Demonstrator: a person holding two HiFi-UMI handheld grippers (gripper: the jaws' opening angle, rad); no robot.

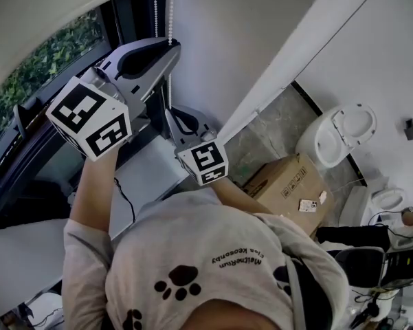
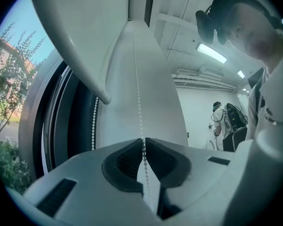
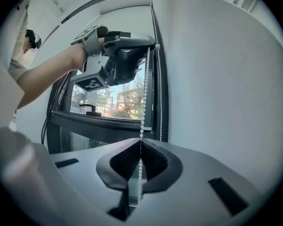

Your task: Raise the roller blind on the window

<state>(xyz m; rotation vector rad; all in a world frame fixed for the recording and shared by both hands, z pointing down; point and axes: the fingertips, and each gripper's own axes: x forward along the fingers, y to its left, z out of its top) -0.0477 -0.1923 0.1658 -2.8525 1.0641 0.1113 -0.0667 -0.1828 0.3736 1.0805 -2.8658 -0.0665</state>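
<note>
White wall [image 1: 247, 33] and a dark-framed window [image 3: 108, 105] fill the corner where we stand. Trees and a brick building show through the glass. Behind us, on the grey stone floor [image 1: 261, 133], a cardboard box [image 1: 288, 177] sits near a white toilet [image 1: 337, 133].

We see the blind's bead chain [image 3: 143, 102] hanging just beside the right edge of the window frame, in two white strands running side by side. Both tools are on the strand nearer the glass, one above the other. The left tool [image 2: 144, 142] is the upper one, held on a raised arm. Its jaws are drawn together with the beads pinched between the tips, and the chain rises straight from them toward the ceiling. The right tool [image 3: 140, 145] is lower on the same strand, its jaws fully together on the beads. From there the chain runs taut up to the left tool, and a short length dangles below the tips. The second strand [image 3: 160, 79] hangs free, close to the wall and touched by neither tool.

From the left tool's camera a white rounded bar [image 2: 80, 55] slants across the top of the window. We cannot tell whether it is the blind's bottom rail.
</note>
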